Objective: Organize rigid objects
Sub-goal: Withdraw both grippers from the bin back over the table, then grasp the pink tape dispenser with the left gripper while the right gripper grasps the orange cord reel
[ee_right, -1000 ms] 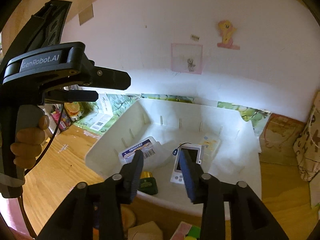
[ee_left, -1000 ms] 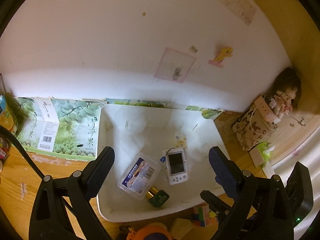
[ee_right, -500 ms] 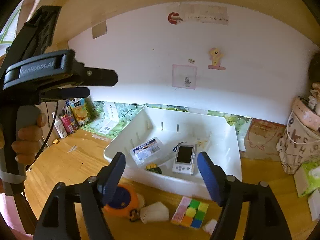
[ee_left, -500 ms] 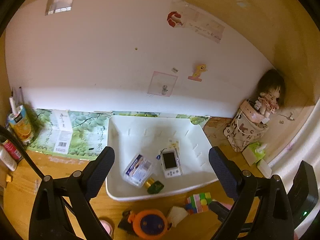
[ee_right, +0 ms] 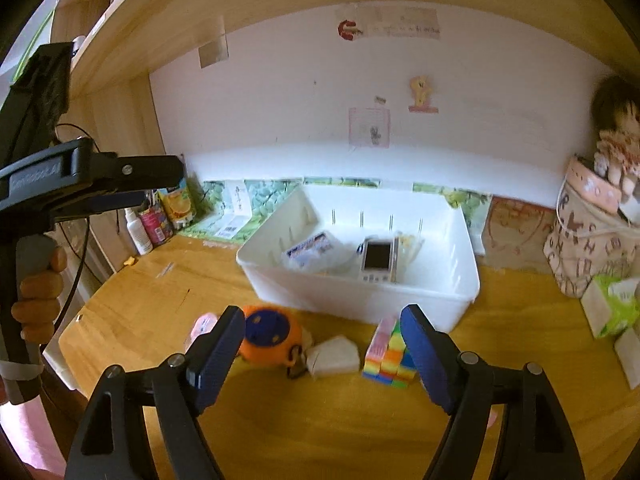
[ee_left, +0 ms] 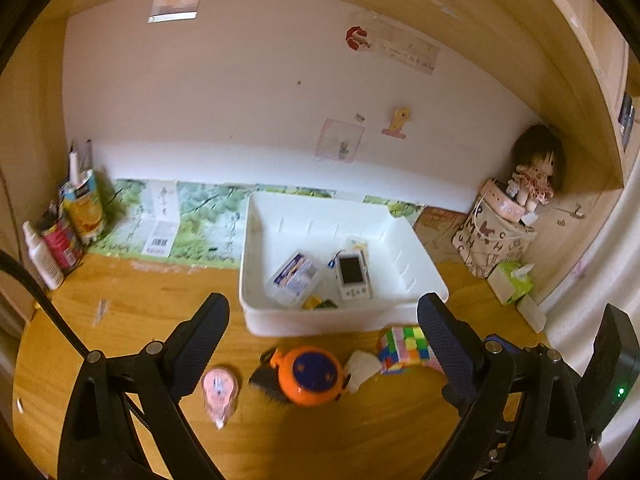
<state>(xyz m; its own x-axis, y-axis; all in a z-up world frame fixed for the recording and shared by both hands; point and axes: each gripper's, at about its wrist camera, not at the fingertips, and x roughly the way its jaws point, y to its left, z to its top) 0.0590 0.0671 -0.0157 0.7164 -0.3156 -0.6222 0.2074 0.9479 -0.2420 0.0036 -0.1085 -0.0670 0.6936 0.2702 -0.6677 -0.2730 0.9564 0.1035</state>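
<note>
Left wrist: left gripper (ee_left: 322, 320) spread wide, empty. Already in the white bin (ee_left: 344, 320): clear box (ee_left: 295, 278), handheld game (ee_left: 352, 274). Left on the desk (ee_left: 152, 312): pink case (ee_left: 219, 394), orange toy (ee_left: 310, 374), puzzle cube (ee_left: 404, 348).

Right wrist: right gripper (ee_right: 322, 354) spread wide, empty, above desk items. White lump (ee_right: 332, 357) hard to identify; cube partly hidden by finger.

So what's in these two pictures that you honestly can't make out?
- Small yellow and dark item in the white bin: left view, half hidden by the bin's front wall; unseen in the right view.
- Colourful cube: right view, partly behind the right gripper, jaws open.
- Pink item: left view, blurred; the right view hides most of it.
- Wall note: writing too small.
</note>
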